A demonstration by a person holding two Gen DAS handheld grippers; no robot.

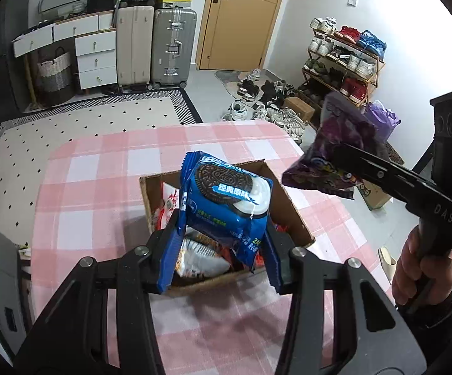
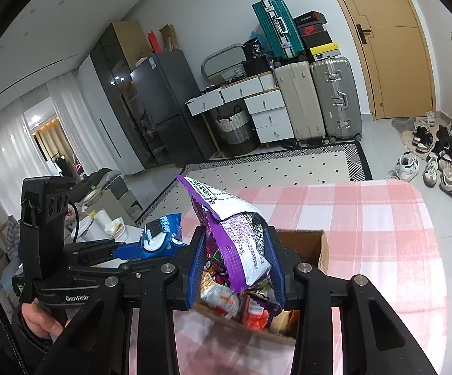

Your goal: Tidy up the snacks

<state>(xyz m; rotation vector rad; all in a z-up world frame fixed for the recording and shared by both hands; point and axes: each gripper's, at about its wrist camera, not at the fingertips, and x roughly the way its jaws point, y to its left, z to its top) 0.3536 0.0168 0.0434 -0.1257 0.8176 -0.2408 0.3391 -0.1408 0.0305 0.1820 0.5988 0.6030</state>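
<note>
The left gripper (image 1: 223, 243) is clamped on the Oreo pack (image 1: 229, 200); the pack stands between both fingers, above the box (image 1: 291, 215). The right gripper (image 2: 237, 268) is clamped on the purple bag (image 2: 241, 234), held between its fingers above the box, right of the Oreo pack.
</note>
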